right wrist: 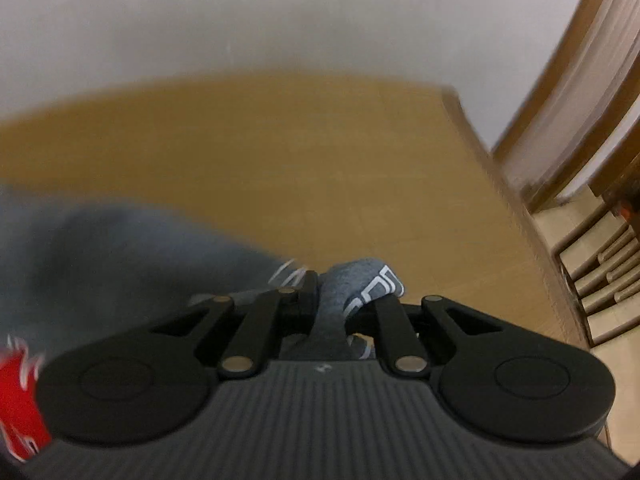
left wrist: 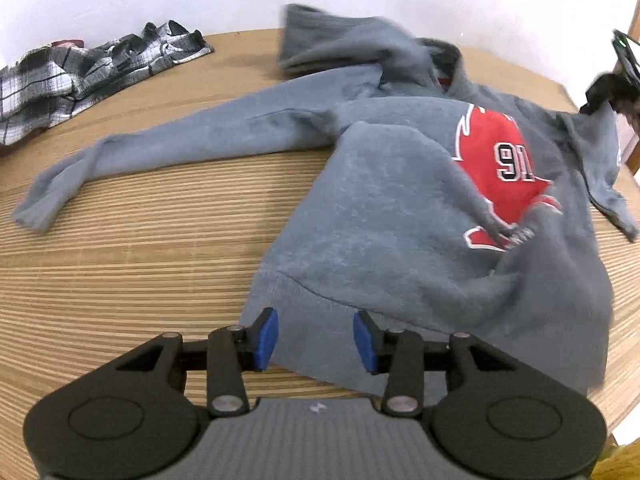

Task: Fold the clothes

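Left wrist: grey hoodie (left wrist: pixel 384 200) spread on table (left wrist: pixel 140 260), one sleeve out flat; left gripper (left wrist: pixel 316 340) wide open, empty, over the hem. Right wrist: right gripper (right wrist: pixel 344 300) clamped on the other sleeve (right wrist: pixel 360 284), lifted. Looks like sleeve fold-in; next, carry it across the body.

Left gripper (left wrist: pixel 316 340): jaws spread wide, blue pads (left wrist: pixel 266 338) bare, poised low over hoodie (left wrist: pixel 384 216) hem. Right gripper (right wrist: pixel 340 300): jaws closed, pinching grey hoodie fabric, raised above table (right wrist: pixel 280 160).

Two low, close wrist views across the table (left wrist: pixel 140 248), sharing the grey hoodie (left wrist: pixel 380 208).
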The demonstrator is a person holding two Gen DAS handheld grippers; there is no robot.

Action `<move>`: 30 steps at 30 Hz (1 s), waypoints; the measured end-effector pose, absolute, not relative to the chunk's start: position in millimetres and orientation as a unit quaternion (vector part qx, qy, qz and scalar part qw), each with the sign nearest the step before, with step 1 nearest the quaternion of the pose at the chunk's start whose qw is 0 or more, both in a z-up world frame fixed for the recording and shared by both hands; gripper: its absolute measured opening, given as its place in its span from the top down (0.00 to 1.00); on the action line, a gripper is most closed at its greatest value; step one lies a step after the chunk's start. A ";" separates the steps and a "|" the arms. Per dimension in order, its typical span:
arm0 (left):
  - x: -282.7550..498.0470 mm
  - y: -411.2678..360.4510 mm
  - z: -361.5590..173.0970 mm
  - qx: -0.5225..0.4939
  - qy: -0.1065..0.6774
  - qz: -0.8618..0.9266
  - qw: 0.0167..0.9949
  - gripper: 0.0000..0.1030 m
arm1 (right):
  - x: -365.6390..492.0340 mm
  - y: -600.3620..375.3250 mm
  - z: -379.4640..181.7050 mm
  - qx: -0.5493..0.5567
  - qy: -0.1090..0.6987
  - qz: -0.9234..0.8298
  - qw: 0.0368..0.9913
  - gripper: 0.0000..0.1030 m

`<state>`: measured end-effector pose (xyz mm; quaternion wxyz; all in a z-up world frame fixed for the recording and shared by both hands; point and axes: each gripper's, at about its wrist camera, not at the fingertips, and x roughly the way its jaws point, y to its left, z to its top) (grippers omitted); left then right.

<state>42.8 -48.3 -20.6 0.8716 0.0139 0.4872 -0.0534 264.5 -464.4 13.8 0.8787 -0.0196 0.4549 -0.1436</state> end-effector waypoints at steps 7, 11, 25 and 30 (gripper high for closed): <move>72.2 -53.7 -14.7 0.058 0.470 -0.019 0.881 0.45 | 189.2 -443.6 28.2 -0.154 0.387 -0.046 0.908 0.51; 91.9 -46.3 -21.1 0.046 0.480 -0.031 0.876 0.36 | 119.3 -439.5 58.6 -0.078 0.350 0.009 0.934 0.29; 95.8 -82.3 -59.4 0.230 0.509 -0.057 0.828 0.50 | -1.3 -289.3 -56.5 -0.053 0.460 0.253 0.850 0.26; 59.6 -91.6 -60.3 0.278 0.506 -0.082 0.812 0.78 | -25.9 -285.2 -52.4 -0.145 0.479 0.277 0.820 0.59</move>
